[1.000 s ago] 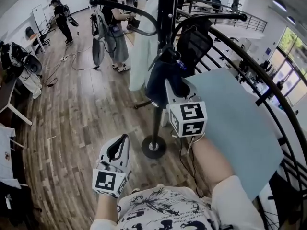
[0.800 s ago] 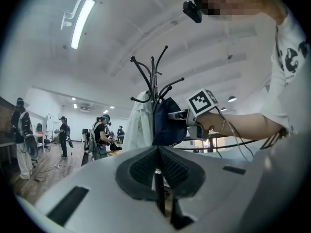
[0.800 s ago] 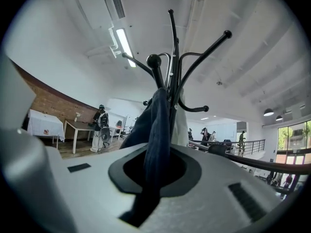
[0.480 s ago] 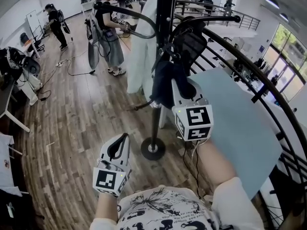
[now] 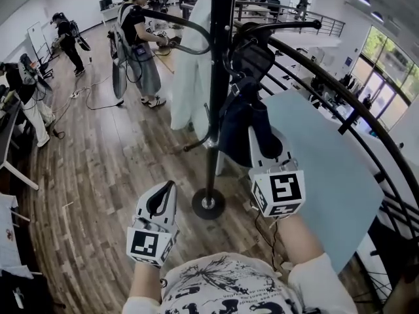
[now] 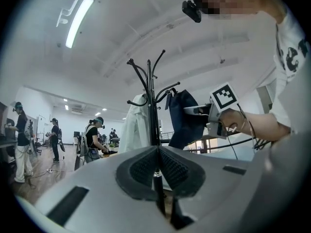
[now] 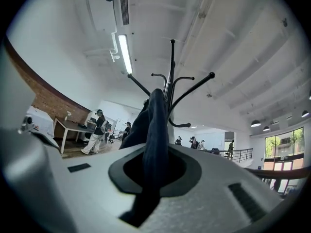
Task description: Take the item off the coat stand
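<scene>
The right gripper (image 7: 154,168) is clamped on a lower fold of the dark garment (image 5: 239,120). The garment hangs by its top from a hook of the stand (image 5: 215,77), well apart from the desk's (image 5: 6,136) near corner. The grasp looks made, so what is left is lifting the garment off the hook and carrying it clear. The left gripper (image 6: 156,159) is held low, its jaws together on nothing. A white coat (image 5: 191,70) hangs on the stand's far side, untouched.
</scene>
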Demonstrator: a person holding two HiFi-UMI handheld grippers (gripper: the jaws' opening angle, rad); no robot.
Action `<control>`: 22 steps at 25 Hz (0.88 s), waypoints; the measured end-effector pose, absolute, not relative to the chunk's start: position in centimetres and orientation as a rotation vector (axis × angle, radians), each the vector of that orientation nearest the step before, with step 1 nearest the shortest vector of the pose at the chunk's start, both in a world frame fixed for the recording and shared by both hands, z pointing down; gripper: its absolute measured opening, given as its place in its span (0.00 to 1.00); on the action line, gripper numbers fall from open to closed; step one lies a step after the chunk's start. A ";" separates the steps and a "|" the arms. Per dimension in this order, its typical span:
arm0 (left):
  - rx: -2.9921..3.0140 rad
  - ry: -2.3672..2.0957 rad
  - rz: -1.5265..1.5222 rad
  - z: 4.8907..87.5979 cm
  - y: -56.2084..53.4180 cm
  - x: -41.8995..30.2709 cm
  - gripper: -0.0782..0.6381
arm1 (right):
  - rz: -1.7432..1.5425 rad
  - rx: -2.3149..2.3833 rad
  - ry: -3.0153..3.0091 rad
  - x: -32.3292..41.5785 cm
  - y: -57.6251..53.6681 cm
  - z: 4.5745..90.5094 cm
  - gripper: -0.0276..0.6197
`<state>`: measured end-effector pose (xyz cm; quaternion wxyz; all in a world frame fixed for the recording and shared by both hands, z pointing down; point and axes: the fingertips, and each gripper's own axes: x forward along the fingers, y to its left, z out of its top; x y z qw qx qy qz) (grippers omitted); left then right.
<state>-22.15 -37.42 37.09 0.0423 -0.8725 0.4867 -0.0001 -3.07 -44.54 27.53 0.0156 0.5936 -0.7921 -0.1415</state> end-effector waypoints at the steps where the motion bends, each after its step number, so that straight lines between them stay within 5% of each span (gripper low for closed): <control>1: -2.674 1.487 0.006 37.1 -37.5 -22.3 0.12 | -0.434 1.847 -2.462 -3.1 -44.2 28.1 0.07; 22: -2.661 1.494 0.024 36.4 -37.8 -24.3 0.12 | -0.152 1.690 -2.518 -5.9 -40.0 41.2 0.08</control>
